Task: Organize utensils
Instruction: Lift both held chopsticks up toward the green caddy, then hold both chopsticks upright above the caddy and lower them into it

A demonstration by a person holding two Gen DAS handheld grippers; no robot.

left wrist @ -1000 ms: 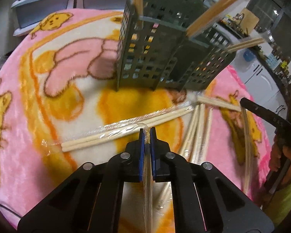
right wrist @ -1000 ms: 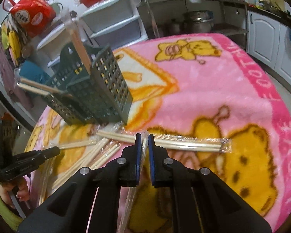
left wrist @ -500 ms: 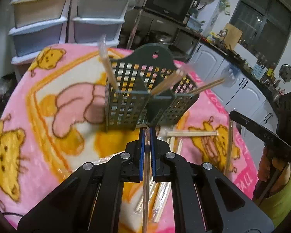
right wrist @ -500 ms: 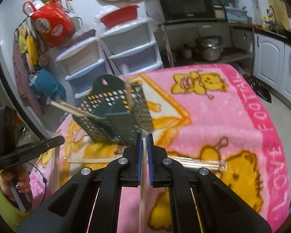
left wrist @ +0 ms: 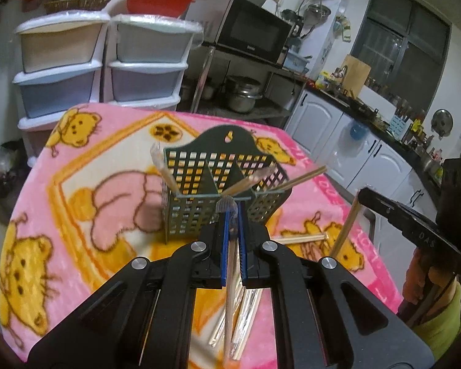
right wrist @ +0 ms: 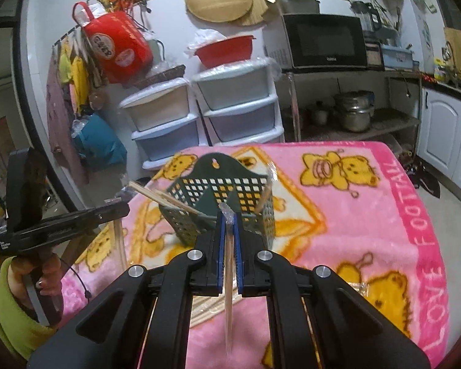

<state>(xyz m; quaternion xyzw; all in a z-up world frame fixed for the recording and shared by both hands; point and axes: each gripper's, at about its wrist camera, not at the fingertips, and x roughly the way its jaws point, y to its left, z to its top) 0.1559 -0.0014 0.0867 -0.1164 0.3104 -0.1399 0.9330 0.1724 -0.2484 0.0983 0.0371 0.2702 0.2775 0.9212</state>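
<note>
The left gripper (left wrist: 233, 230) is clenched on a pair of wrapped chopsticks (left wrist: 230, 292) that hangs down between its blue pads, the clear wrapper tip poking up above them. The right gripper (right wrist: 227, 233) is likewise clamped on its own wrapped pair (right wrist: 229, 276), which dangles below the pads. Both point down toward a dark green perforated utensil holder (left wrist: 199, 193) standing on the pink cartoon-bear blanket (left wrist: 76, 215) that covers the tabletop. Several wrapped chopsticks (left wrist: 166, 172) already lean out of the holder's compartments. More wrapped pairs (left wrist: 246, 316) lie flat on the blanket, nearer than the holder.

The blanket's pink border reads "LOVE FOOTBALL" (right wrist: 427, 246), the last letters curving away. A red bag (right wrist: 116, 46) hanging on the wall carries white characters too small to read. The lettering on the microwave (right wrist: 325, 43) door is illegible.
</note>
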